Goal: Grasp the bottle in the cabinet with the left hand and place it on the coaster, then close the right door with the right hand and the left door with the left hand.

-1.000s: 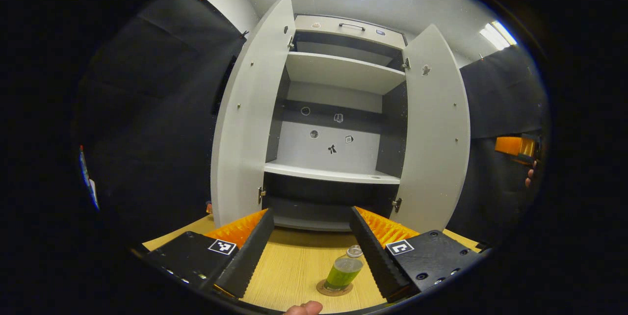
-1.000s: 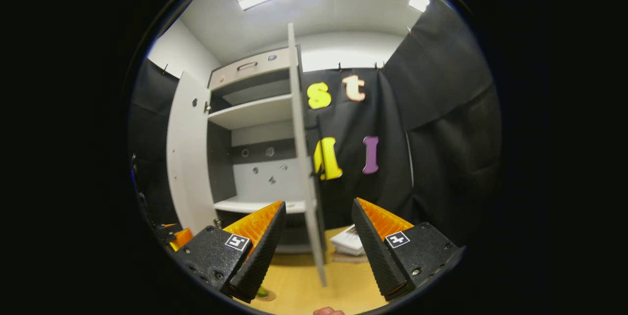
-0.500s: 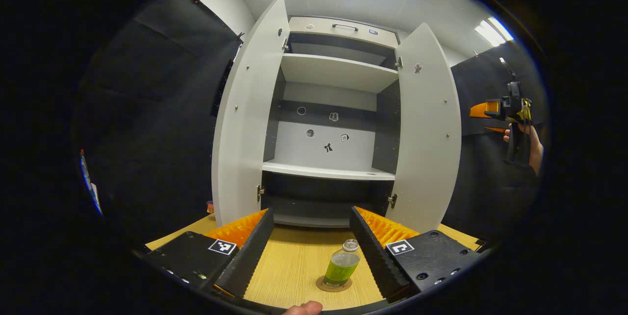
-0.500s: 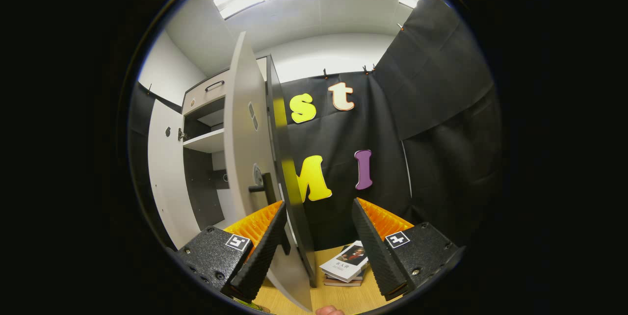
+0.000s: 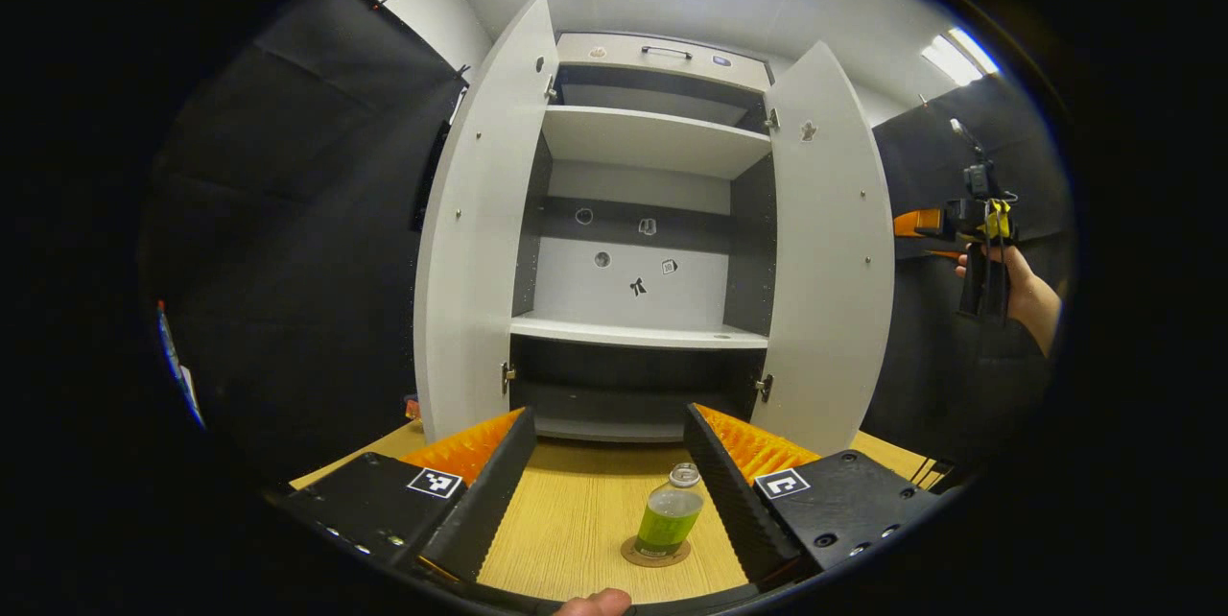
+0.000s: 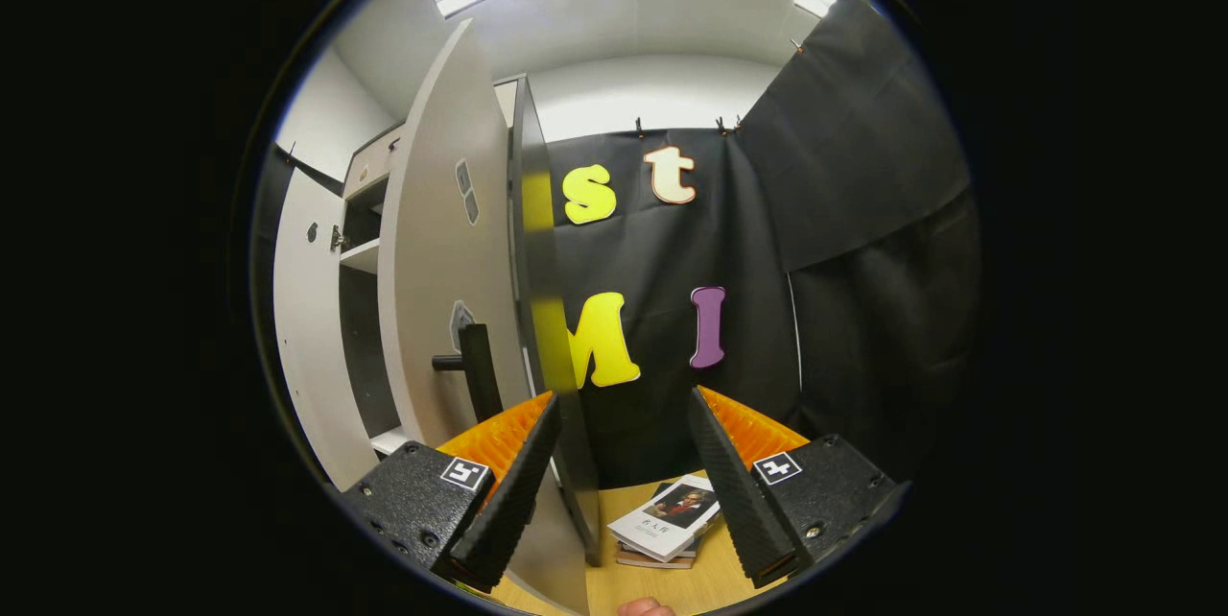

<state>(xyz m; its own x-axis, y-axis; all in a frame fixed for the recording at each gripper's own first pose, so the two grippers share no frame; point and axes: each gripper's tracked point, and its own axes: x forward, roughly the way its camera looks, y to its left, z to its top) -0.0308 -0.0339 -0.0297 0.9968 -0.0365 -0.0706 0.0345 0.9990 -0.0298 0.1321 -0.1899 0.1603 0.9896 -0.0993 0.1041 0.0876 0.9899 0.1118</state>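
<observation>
Left gripper (image 5: pixel 606 462) fingers spread wide, gripping nothing, low over wooden table (image 5: pixel 576 520). Bottle (image 5: pixel 669 520) upright on coaster (image 5: pixel 655 554) between fingers, touching neither. Beyond: cabinet (image 5: pixel 641 242), left door (image 5: pixel 475 242) and right door (image 5: pixel 833 251) both open. Right gripper (image 6: pixel 622 462) fingers apart, empty, beside right door's outer face, near black handle (image 6: pixel 477 371). Books (image 6: pixel 665 525) on table behind.

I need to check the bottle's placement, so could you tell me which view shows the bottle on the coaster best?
The left gripper view: the bottle stands upright on the coaster, on the table between the open left gripper fingers. In the right gripper view I cannot make it out.
</observation>
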